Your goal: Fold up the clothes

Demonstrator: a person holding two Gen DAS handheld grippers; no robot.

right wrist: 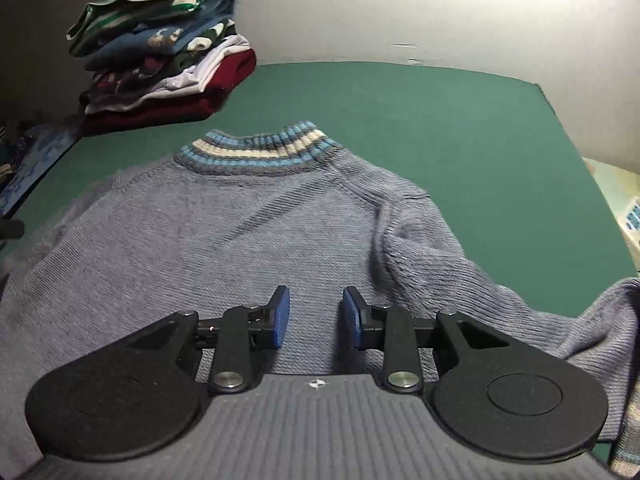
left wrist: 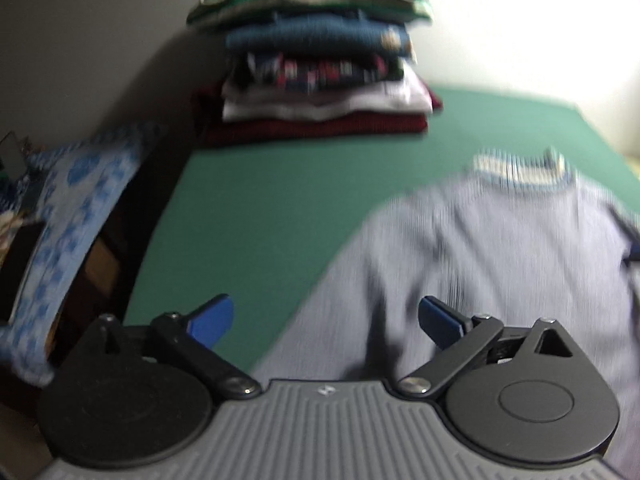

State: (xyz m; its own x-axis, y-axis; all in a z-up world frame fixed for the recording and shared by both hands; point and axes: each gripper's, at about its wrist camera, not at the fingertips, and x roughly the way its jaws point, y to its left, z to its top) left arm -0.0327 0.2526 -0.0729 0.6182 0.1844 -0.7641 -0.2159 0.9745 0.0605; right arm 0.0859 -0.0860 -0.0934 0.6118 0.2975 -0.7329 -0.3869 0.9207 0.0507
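grey-blue knit sweater [right wrist: 224, 240] flat on green table [right wrist: 440, 120] | left gripper [left wrist: 326, 320] spread wide over its edge | right gripper [right wrist: 316, 318] parted above its back

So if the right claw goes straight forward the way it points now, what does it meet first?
Most likely the grey-blue sweater lying flat on the green table. The right claw is open and empty above its body, pointing toward the striped collar. Its height above the knit is unclear.

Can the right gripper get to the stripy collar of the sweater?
Probably yes. The right gripper is open over the sweater, and only flat knit lies between it and the striped collar ahead.
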